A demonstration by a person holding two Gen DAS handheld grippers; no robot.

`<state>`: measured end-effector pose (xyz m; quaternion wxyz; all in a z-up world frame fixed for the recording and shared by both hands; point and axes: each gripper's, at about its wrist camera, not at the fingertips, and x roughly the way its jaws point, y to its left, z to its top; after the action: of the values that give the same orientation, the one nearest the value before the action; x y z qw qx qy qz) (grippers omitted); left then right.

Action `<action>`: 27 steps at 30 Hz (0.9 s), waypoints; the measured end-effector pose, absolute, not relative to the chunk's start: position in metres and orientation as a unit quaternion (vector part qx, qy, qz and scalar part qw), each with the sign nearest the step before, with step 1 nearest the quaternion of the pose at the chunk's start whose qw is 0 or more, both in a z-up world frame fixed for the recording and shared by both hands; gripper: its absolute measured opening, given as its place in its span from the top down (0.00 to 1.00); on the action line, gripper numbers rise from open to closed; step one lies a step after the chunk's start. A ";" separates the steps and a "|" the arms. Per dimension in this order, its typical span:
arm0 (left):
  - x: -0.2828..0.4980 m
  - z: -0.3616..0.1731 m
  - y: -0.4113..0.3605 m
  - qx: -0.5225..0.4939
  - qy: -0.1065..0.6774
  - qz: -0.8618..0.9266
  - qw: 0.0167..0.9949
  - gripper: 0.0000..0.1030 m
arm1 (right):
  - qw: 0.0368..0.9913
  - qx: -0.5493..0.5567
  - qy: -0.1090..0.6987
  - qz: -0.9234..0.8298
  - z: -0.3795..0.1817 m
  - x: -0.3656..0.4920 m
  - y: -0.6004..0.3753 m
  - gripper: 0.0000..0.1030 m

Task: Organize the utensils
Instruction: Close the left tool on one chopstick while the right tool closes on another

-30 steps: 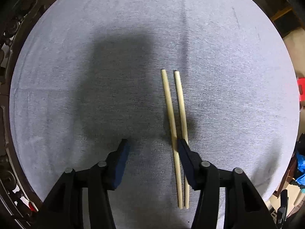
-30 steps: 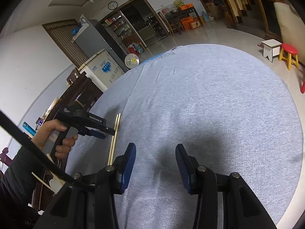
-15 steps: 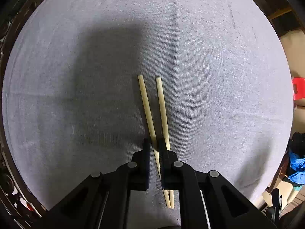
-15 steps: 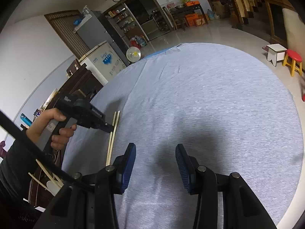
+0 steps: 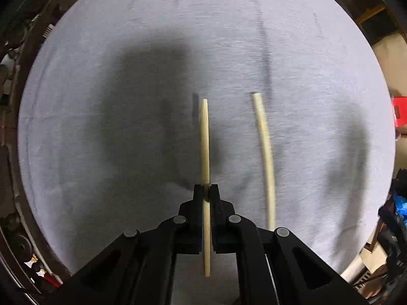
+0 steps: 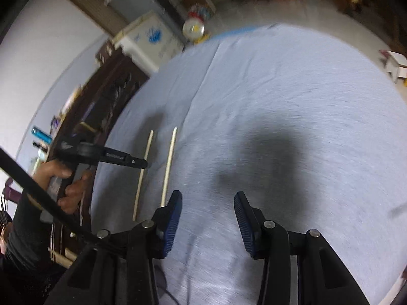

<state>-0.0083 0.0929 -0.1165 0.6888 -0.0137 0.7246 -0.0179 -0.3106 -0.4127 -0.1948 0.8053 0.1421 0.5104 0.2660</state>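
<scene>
My left gripper is shut on one pale wooden chopstick and holds it just above the grey tablecloth. The second chopstick lies on the cloth to its right, apart from the first. In the right wrist view the left gripper shows at the left, clamping the held chopstick, with the lying chopstick beside it. My right gripper is open and empty over the cloth, its left pad near the lying chopstick's near end.
The round table is covered by the grey cloth. A dark wooden cabinet stands past the table's left edge. A white chest freezer and a white stool stand on the floor beyond.
My left gripper, shut on one chopstick half a second ago, has lifted it away to the left, so the two chopsticks are now apart. The right gripper has swung left toward them.
</scene>
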 end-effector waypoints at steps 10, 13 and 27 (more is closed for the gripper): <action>-0.020 -0.133 0.142 -0.036 0.727 -0.018 0.686 0.95 | 0.715 0.067 0.639 0.277 -0.225 -0.217 -0.279 0.66; -0.024 -0.137 0.148 -0.043 0.726 -0.024 0.686 0.95 | 0.705 0.040 0.658 0.261 -0.231 -0.203 -0.254 0.67; -0.046 -0.131 0.156 -0.055 0.720 -0.035 0.691 0.95 | 0.687 -0.041 0.695 0.205 -0.255 -0.193 -0.212 0.90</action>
<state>-0.0459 0.1556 -0.1311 0.6906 -0.0555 0.7202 -0.0345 -0.1932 -0.2121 -0.2547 0.6873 -0.0414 0.6955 0.2054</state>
